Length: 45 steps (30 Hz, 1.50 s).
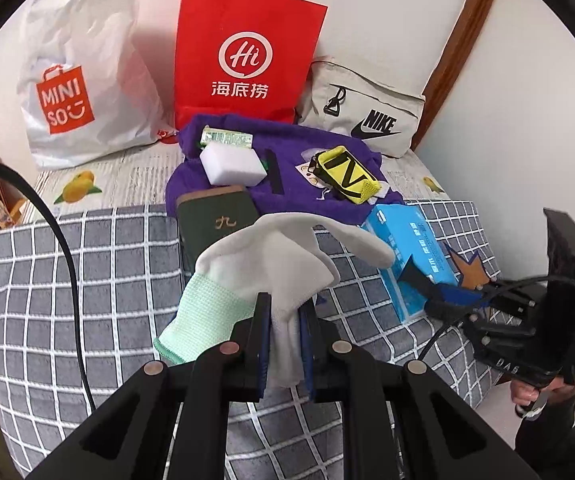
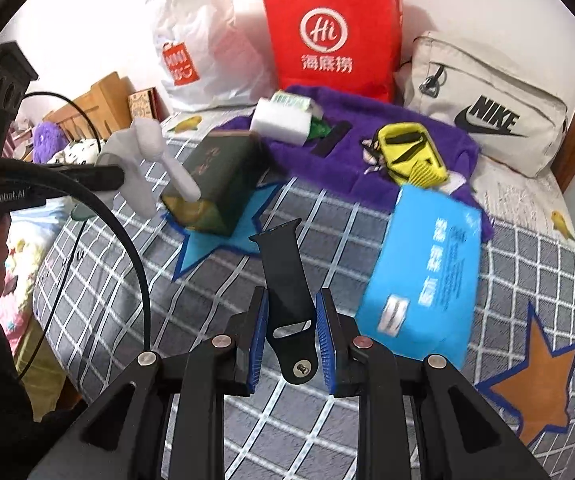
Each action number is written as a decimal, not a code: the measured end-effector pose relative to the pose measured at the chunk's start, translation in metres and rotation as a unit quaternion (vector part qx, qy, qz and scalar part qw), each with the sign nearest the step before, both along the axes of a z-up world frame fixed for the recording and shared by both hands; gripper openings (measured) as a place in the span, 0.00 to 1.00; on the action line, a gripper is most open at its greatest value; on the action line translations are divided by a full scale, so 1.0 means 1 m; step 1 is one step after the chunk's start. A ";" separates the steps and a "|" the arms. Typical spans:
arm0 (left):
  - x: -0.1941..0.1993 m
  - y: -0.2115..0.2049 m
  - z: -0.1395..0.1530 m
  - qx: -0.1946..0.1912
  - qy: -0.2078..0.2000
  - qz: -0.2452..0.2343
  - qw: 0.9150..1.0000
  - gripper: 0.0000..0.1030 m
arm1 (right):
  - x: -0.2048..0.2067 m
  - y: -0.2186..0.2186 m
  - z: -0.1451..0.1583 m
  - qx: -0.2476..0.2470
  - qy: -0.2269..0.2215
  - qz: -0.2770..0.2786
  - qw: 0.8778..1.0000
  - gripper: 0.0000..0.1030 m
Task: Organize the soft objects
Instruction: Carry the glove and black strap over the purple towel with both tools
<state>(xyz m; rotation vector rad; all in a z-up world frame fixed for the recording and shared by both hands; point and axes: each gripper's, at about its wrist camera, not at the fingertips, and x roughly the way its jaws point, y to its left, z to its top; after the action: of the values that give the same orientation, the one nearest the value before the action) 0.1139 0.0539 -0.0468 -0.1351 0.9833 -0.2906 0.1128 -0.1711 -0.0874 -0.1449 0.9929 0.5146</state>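
Bright, even indoor light; fisheye bending at dark corners (right view slightly motion-blurred).

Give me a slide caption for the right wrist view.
Right gripper shut on a black watch strap above the grey checked blanket, beside a blue tissue pack.

Left wrist view: along the left gripper [image 1: 283,320], close above the bed [image 1: 87,264], angled down toward the wall. Right wrist view: same along the right gripper [image 2: 291,332]. Shared: red bag [image 1: 243,56] [image 2: 331,28], purple cloth [image 1: 319,196] [image 2: 367,160].
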 end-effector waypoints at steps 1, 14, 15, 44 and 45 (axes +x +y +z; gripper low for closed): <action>0.002 0.000 0.000 0.000 0.000 0.001 1.000 0.13 | 0.004 -0.001 0.002 0.002 -0.001 -0.001 1.000 0.23; 0.043 0.008 0.006 -0.005 -0.007 0.011 1.000 0.13 | 0.053 -0.004 0.017 0.015 -0.014 -0.036 0.999 0.23; 0.046 0.009 0.006 -0.007 -0.007 0.011 1.000 0.13 | 0.058 -0.005 0.018 0.018 -0.015 -0.039 0.999 0.23; 0.187 -0.026 -0.001 -0.038 0.014 -0.003 0.999 0.13 | 0.197 -0.034 0.016 0.048 -0.007 -0.101 0.994 0.23; 0.191 -0.027 -0.002 -0.041 0.014 -0.004 0.999 0.13 | 0.201 -0.034 0.016 0.051 -0.007 -0.103 0.993 0.23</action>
<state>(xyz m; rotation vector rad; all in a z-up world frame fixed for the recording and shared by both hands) 0.3049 0.0266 -0.0492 -0.2110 1.0000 -0.3367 0.3137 -0.2053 -0.0716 0.0458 0.9542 0.3739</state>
